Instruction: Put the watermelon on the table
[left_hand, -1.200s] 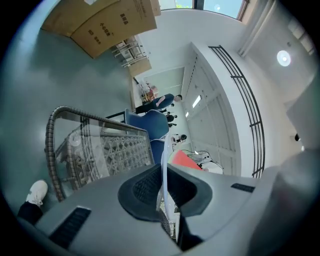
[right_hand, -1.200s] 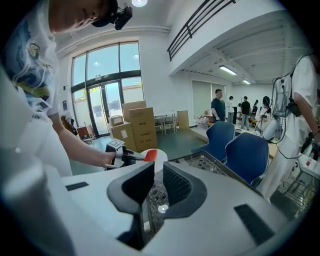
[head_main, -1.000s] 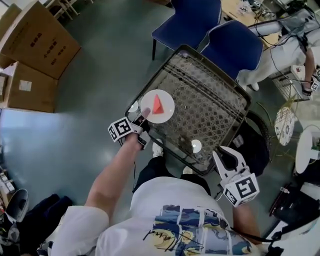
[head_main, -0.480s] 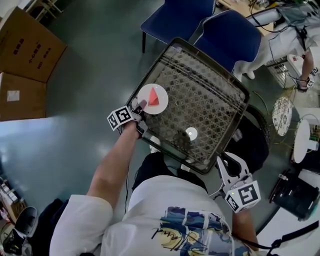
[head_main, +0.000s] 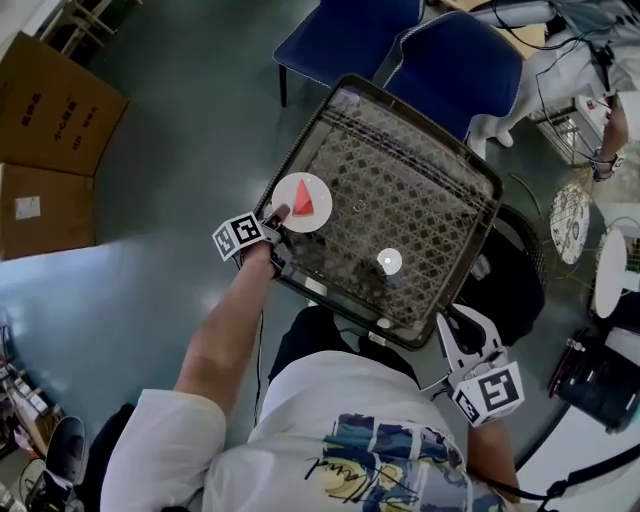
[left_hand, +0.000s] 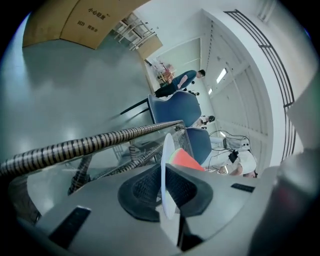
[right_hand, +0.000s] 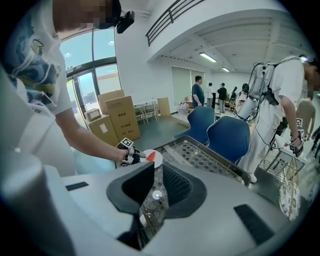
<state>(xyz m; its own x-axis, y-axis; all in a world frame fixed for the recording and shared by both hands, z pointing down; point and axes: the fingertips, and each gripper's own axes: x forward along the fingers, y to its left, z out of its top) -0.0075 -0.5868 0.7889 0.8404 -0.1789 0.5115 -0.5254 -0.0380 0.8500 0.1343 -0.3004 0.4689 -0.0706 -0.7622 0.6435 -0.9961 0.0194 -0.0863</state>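
Observation:
A red watermelon wedge (head_main: 302, 199) lies on a small white plate (head_main: 318, 190). My left gripper (head_main: 280, 213) is shut on the plate's near rim and holds it at the left corner of the glass-topped wicker table (head_main: 430, 190). In the left gripper view the plate (left_hand: 166, 170) stands edge-on between the pads, the wedge (left_hand: 186, 160) just beyond, and the table's rim (left_hand: 100, 140) lies below. My right gripper (head_main: 462, 325) hangs off the table's near right side, slightly open and empty. The right gripper view shows the plate (right_hand: 154, 159) and the left gripper (right_hand: 135, 156) across the table.
A small white disc (head_main: 388, 262) lies on the glass. Two blue chairs (head_main: 460, 60) stand at the table's far side. Cardboard boxes (head_main: 50, 110) sit on the floor at the left. Another person (head_main: 610, 130) and cables are at the right.
My left gripper has come down with the plate toward the table's left corner. The right gripper has hardly shifted.

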